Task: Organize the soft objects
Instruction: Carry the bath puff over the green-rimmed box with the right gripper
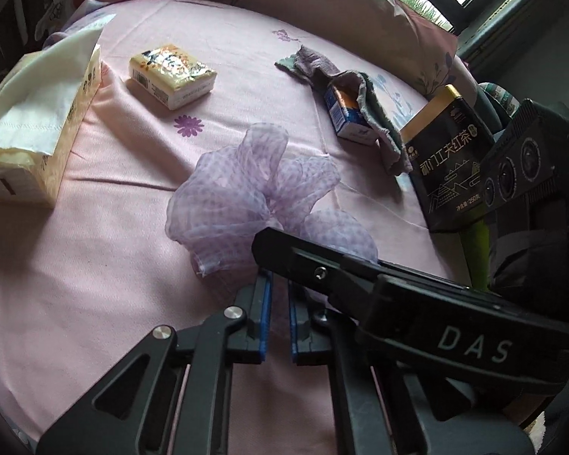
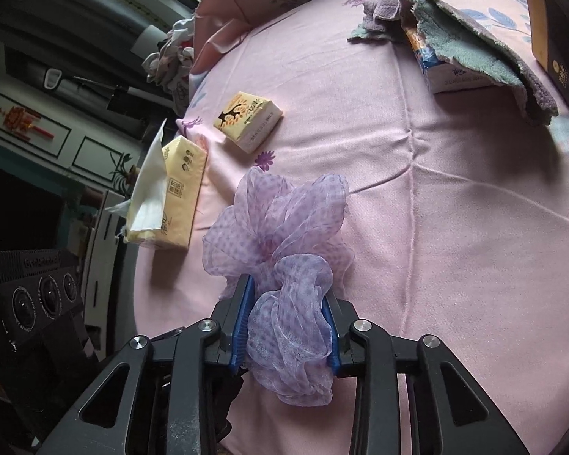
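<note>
The bed (image 2: 455, 227), spread with a pink floral sheet, carries everything, and its things lie scattered with no sign of a gathered pile, so the sorting appears to be at an early stage. Far ahead of the right tool (image 2: 287, 326) and to its left sits an open tissue box (image 2: 170, 197) with a sheet poking out, and just beyond that a small yellow tissue pack (image 2: 248, 121). Well ahead and to the right, a grey-purple cloth (image 2: 474, 49) is draped over a blue-and-white tissue packet (image 2: 447, 72), beside a black tea tin (image 1: 447, 155). The lilac mesh scrunchie (image 2: 284, 265) is the one soft item in hand: the right tool is clamped on its near folds, the rest ballooning forward over the sheet. The left tool (image 1: 280, 318) sits just behind it, fingers nearly together and holding nothing visible. The cloth and tissues look untouched.
</note>
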The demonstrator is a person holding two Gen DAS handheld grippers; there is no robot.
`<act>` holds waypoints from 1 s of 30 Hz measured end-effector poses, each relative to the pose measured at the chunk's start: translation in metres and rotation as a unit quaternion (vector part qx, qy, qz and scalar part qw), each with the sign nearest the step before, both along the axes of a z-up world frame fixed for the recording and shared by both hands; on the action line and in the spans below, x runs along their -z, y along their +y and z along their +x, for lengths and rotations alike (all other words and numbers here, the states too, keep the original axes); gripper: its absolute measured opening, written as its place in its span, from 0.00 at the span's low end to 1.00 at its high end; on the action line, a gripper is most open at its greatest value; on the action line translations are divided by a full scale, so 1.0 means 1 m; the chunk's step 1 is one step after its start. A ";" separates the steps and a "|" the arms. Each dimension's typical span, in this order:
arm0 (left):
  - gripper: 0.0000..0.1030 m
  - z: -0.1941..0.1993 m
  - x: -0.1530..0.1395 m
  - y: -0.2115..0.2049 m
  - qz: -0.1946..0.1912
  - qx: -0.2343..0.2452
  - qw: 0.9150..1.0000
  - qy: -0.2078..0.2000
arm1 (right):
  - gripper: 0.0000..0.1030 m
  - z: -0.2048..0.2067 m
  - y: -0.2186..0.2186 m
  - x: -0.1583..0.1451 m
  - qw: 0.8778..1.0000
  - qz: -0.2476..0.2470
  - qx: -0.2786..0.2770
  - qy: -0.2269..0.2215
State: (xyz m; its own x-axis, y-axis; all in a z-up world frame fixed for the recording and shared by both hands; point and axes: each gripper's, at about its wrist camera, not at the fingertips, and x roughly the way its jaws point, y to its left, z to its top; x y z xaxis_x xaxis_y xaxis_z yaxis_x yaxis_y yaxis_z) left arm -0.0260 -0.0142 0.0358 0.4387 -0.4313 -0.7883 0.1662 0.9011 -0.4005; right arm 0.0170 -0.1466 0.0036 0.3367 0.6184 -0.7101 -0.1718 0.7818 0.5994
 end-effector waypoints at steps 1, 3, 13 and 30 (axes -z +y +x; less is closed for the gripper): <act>0.02 -0.003 -0.007 -0.001 0.000 0.002 1.000 -0.017 | 0.34 -0.002 -0.001 -0.006 1.000 0.004 -0.001 -0.010; 0.02 -0.009 -0.021 -0.004 -0.002 0.006 0.999 -0.051 | 0.34 -0.009 -0.004 -0.020 0.999 0.008 -0.003 -0.038; 0.02 -0.044 -0.082 -0.022 -0.032 0.034 0.978 -0.202 | 0.34 -0.048 -0.029 -0.097 0.981 -0.019 0.022 -0.192; 0.02 -0.067 -0.150 -0.141 -0.052 0.158 0.926 -0.338 | 0.34 -0.114 -0.152 -0.165 0.929 -0.024 0.149 -0.339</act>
State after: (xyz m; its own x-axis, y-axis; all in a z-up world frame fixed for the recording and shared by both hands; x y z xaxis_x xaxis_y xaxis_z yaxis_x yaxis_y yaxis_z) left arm -0.0932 -0.1555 0.1857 0.6555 -0.6808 -0.3267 0.6599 0.7268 -0.1905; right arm -0.0969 -0.2988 0.1683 0.8670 0.4002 -0.2968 -0.2694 0.8777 0.3964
